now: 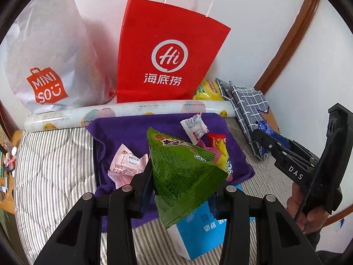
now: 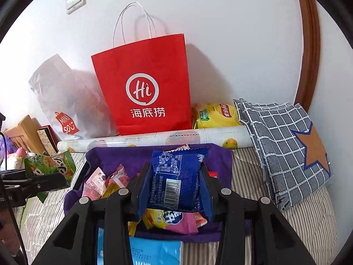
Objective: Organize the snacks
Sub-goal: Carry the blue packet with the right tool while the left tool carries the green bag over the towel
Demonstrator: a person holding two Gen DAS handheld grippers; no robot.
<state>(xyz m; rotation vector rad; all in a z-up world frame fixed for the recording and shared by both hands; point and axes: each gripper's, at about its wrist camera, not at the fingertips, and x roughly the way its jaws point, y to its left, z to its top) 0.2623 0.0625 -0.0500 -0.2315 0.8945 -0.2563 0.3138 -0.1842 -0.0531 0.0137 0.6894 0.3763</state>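
1. Striped bed [image 1: 55,165], red paper bag [image 1: 167,50] at twelve o'clock.
2. Left gripper [image 1: 183,176] fingers clamped on green snack packet [image 1: 183,167], above purple cloth [image 1: 123,130].
3. Right gripper [image 2: 176,183] fingers clamped on blue snack packet [image 2: 176,181].

Green snack packet [image 1: 183,172] raised, blue barcoded packet [image 2: 176,181] raised, loose snacks [image 2: 174,220] on purple cloth [image 2: 110,156]

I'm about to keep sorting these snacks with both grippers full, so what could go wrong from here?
The left gripper pinches only the lower part of the green packet, so it might swing or slip out. The right gripper squeezes the puffy blue packet, which may crush its contents. The red paper bag stands unsupported and could tip if bumped.
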